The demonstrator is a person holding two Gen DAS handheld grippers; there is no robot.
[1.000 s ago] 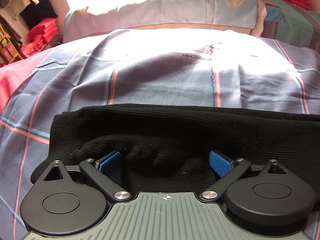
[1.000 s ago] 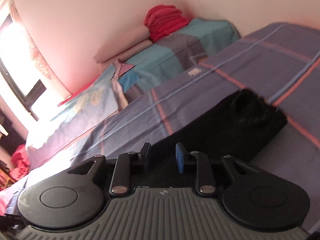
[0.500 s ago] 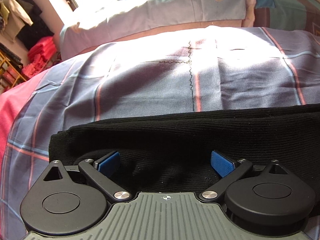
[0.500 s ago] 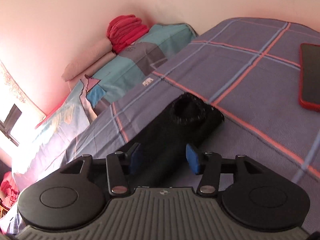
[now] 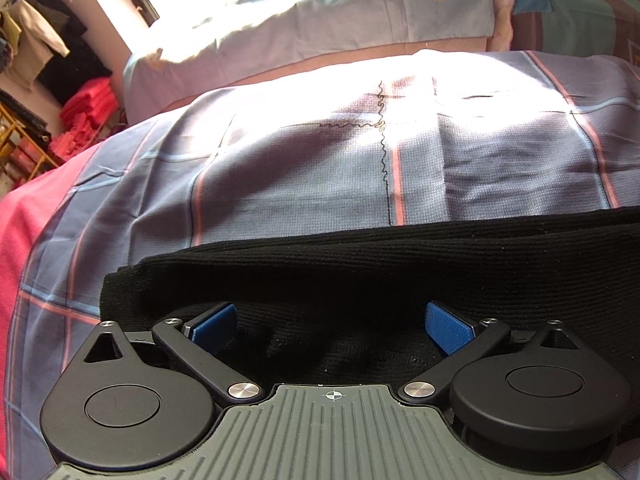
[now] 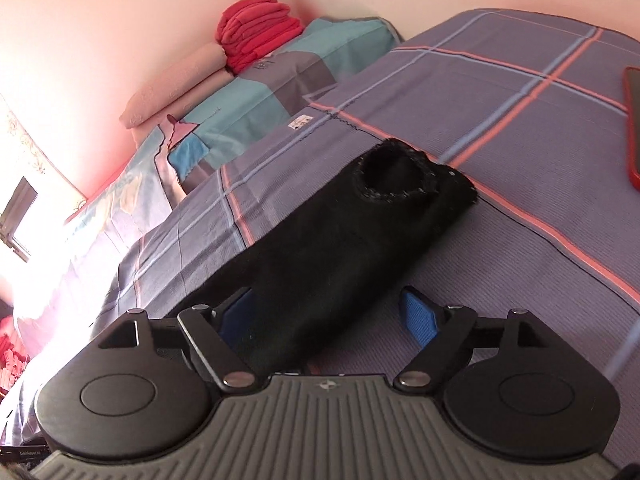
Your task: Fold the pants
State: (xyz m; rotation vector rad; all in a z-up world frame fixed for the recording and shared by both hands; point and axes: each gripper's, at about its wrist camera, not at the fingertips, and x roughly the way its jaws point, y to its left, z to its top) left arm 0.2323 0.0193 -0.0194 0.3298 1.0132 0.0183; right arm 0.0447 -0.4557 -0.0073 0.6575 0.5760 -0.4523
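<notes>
Black ribbed-knit pants (image 6: pixel 340 236), folded into 1 long narrow band, lying flat across a bed; in the right wrist view the far end shows a round opening with a gathered, bumpy rim. Beneath them, a woven bed sheet (image 5: pixel 304 184) in grey-blue with thin pink and pale-blue check lines and a dark zigzag seam, lightly creased and sunlit at the far side. Left gripper (image 5: pixel 331 326): black arms with blue textured pads, fingers spread wide just above the near edge of the knit, clamping nothing. Right gripper (image 6: pixel 328 316): same build, jaws just opened wide; the band runs between the pads, neither seen pressing it. Beyond the sheet, a patchwork quilt (image 6: pixel 256 92) in teal, grey and pale blue, carrying a stack of folded red cloths (image 6: pixel 256 32) beside rolled peach fabric. A flat red-edged dark slab (image 6: pixel 634 128) rests on the sheet, well apart from the pants.
</notes>
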